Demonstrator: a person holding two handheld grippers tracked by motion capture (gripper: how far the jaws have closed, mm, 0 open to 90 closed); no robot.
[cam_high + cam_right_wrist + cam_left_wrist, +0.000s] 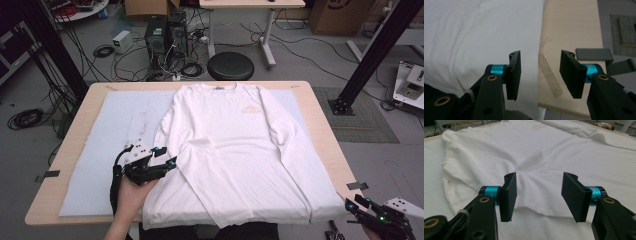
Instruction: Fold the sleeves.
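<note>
White long-sleeve shirt [235, 150] lies flat, front up, on a pale blue-grey mat [105, 145] that covers most of my wooden table [320, 135]; collar toward the far edge, hem hanging over the near edge, sleeves folded in along the body. My left gripper [165, 156] sits over the mat at the shirt's left side, near the near-left corner, jaws apart, nothing between them; in the left gripper view the pads hover above a small pinched-up ridge of fabric [531, 161], not touching it. My right gripper [359, 202] is off the near-right corner, beyond the table edge, jaws apart and empty; the right gripper view looks along the shirt's right edge [481, 37] and bare wood with a dull tape mark [549, 75]. Room: grey floor, black round stool [230, 65] behind the far edge, computer towers [166, 32] with tangled cables, black frame posts [380, 45] on both sides, a second table [252, 4] farther back, cardboard boxes.
</note>
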